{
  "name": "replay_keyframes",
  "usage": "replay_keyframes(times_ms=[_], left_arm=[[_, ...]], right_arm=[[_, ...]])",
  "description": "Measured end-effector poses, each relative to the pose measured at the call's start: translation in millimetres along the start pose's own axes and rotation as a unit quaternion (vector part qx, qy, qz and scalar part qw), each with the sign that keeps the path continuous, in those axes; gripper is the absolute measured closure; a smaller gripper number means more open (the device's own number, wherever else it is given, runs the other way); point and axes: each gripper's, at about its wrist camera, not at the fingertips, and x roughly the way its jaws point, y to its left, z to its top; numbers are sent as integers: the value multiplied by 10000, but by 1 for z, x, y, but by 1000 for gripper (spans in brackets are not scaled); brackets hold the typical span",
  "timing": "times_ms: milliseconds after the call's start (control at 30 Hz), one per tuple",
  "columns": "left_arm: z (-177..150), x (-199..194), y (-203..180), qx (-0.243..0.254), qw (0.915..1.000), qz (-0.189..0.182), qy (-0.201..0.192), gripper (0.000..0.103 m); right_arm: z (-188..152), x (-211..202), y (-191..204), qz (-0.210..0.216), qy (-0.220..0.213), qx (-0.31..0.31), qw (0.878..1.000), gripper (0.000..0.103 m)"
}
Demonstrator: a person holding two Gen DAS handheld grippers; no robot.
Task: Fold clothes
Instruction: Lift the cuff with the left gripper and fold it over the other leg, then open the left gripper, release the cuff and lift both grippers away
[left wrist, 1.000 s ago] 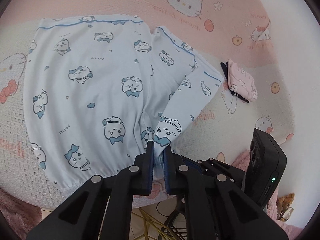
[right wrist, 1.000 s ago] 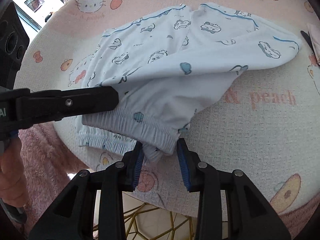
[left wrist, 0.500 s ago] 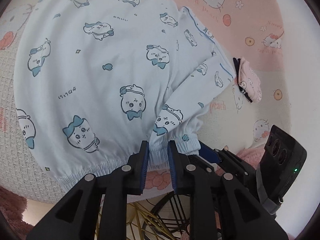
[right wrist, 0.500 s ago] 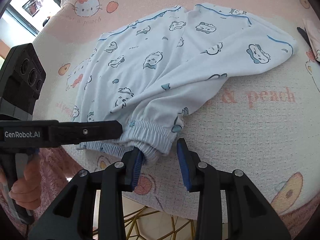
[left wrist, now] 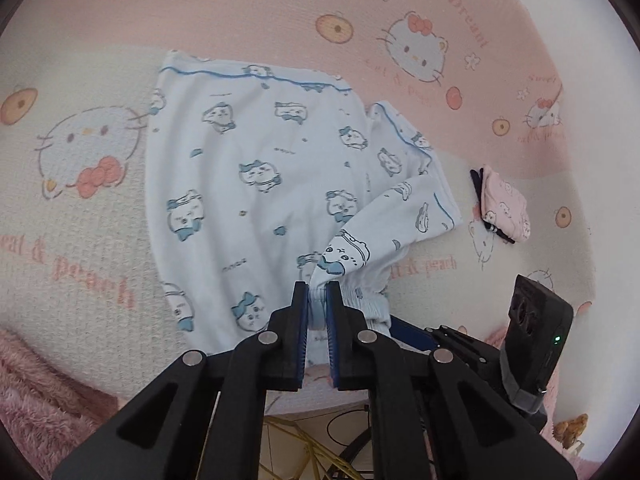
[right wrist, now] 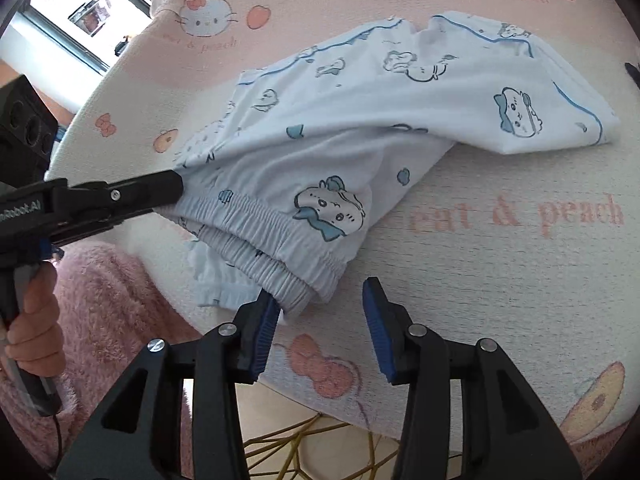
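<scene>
Pale blue cartoon-print pyjama trousers [left wrist: 256, 184] lying on pink cat-print blanket [left wrist: 280, 12]. Left gripper [left wrist: 317, 300] jaws closing, pinching elastic waistband [right wrist: 264, 236]. Right gripper [right wrist: 320, 304] jaws opening, waistband corner loose between them.
</scene>
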Motion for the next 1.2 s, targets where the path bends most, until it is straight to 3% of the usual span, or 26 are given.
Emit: replay_keyframes(times_ms=[167, 333, 533, 733, 800, 833, 967, 1000, 1067, 1200], left_arm=[[-19, 4, 33, -442, 9988, 100, 186, 94], [-34, 16, 52, -732, 9967, 125, 327, 94], [-32, 11, 51, -604, 9976, 259, 233, 94], [-37, 18, 52, -603, 9967, 364, 402, 94], [-40, 25, 54, -596, 9956, 523, 493, 94], [-41, 28, 55, -593, 9950, 603, 539, 94], [-43, 38, 59, -611, 9917, 905, 685, 82], [-43, 36, 61, -729, 9912, 851, 707, 72], [-41, 32, 67, -961, 9898, 744, 747, 68], [-42, 28, 74, -1216, 9889, 509, 682, 68]], right_arm=[[6, 2, 22, 339, 54, -230, 9991, 59], [16, 4, 22, 473, 16, 26, 9989, 59], [15, 18, 19, -147, 18, 172, 9997, 59], [13, 25, 3, -164, 23, 691, 9975, 59], [12, 37, 6, -378, 309, 462, 9977, 63], [11, 39, 13, -478, 252, 217, 9983, 63], [8, 37, 21, -853, 489, -174, 9950, 63], [8, 35, 20, -903, 495, -170, 9945, 63], [9, 30, 18, -920, 434, -85, 9948, 63], [14, 20, 15, -326, 207, 170, 9991, 60]])
